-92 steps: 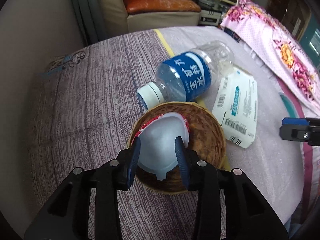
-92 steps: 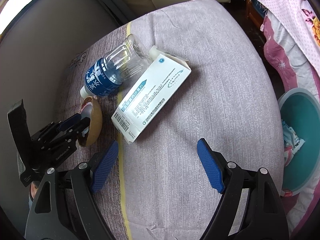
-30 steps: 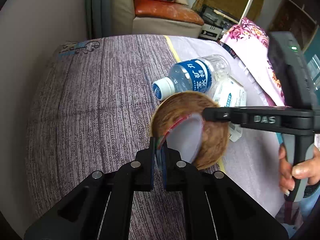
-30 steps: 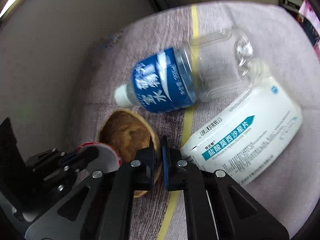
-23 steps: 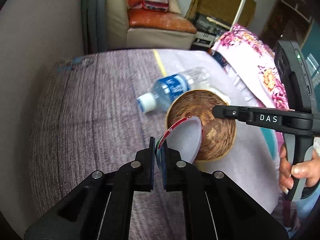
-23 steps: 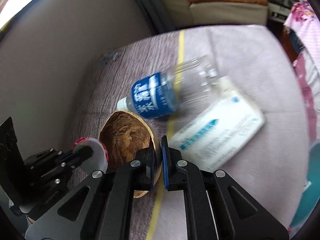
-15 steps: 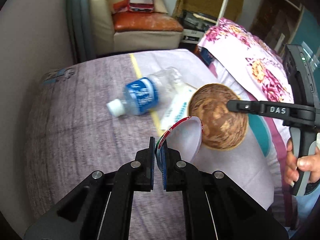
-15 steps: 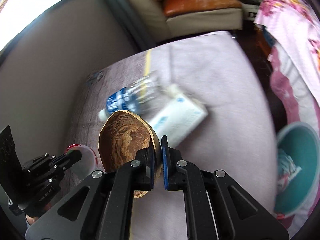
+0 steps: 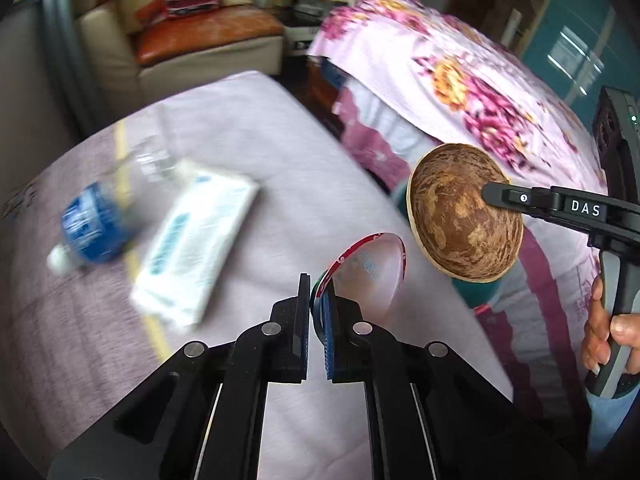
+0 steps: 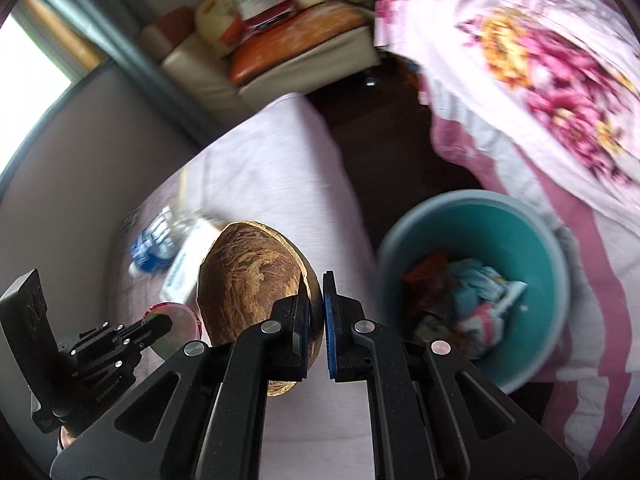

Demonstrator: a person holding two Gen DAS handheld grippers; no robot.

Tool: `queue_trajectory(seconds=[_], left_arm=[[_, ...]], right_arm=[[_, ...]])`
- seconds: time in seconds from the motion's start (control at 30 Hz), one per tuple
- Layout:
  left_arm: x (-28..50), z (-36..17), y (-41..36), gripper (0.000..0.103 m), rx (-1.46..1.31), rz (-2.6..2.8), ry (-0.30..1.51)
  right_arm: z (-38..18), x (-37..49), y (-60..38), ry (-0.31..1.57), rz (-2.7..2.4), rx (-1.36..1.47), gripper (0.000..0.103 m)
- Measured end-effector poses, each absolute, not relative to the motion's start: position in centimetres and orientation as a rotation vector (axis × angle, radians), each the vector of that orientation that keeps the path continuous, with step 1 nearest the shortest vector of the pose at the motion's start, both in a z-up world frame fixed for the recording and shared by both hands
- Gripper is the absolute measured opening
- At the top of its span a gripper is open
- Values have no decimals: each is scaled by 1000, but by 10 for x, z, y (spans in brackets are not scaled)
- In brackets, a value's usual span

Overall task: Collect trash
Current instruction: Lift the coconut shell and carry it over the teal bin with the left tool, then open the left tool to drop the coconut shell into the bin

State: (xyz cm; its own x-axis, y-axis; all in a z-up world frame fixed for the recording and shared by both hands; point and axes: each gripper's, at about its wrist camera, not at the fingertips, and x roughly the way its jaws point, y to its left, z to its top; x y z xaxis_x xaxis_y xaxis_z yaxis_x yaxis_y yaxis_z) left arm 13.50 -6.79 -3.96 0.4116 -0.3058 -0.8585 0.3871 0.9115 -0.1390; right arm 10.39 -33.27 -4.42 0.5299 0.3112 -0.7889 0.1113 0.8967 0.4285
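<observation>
Both pairs of tongs are clamped down on rubbish and held up off the bed. The left gripper (image 9: 316, 312), at the bottom centre of its own view, has its jaws pressed together on the rim of a clear plastic lid (image 9: 366, 270) with a red edge, which stands up and to the right from the fingertips. The right gripper (image 10: 316, 320) pinches the edge of a brown coconut shell (image 10: 248, 280), the shell bulging out to the left of its jaws; seen from the left wrist, that same shell hangs at the right of the frame, just above and beside the lid, not touching it. A hand (image 9: 608, 340) grips the right tool's handle at the far right edge. Lower right in the right wrist view sits a teal bin (image 10: 400, 248) with crumpled wrappers inside, close beside the shell. Back on the purple bedcover (image 9: 280, 152), a blue-labelled water bottle (image 9: 92, 228) and a white medicine box (image 9: 200, 240) lie side by side, blurred, at the left of the frame.
</observation>
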Motion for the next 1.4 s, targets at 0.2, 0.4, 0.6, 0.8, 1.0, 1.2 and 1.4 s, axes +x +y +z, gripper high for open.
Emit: queue_trajectory(seconds=[0.2, 0.4, 0.6, 0.8, 1.0, 1.2, 1.4], left_arm=[[139, -53, -131, 6, 156, -503, 1098], [140, -62, -171, 6, 209, -542, 1121], [140, -72, -187, 6, 231, -553, 1151], [144, -74, -200, 6, 240, -561, 1163], [143, -78, -208, 6, 247, -568, 1171], [145, -84, -212, 6, 250, -569, 1187], [147, -87, -220, 6, 250, -578, 1189]], right_arm=[[-59, 90, -386, 1006, 23, 495, 7], [-78, 81, -421, 1023, -40, 507, 7], [-93, 79, -442, 1045, -69, 515, 7], [-109, 83, -457, 1060, -86, 548, 17], [-119, 81, -471, 1072, -121, 592, 27], [-123, 81, -476, 1068, -122, 606, 38], [-117, 82, -476, 1055, -121, 604, 60]])
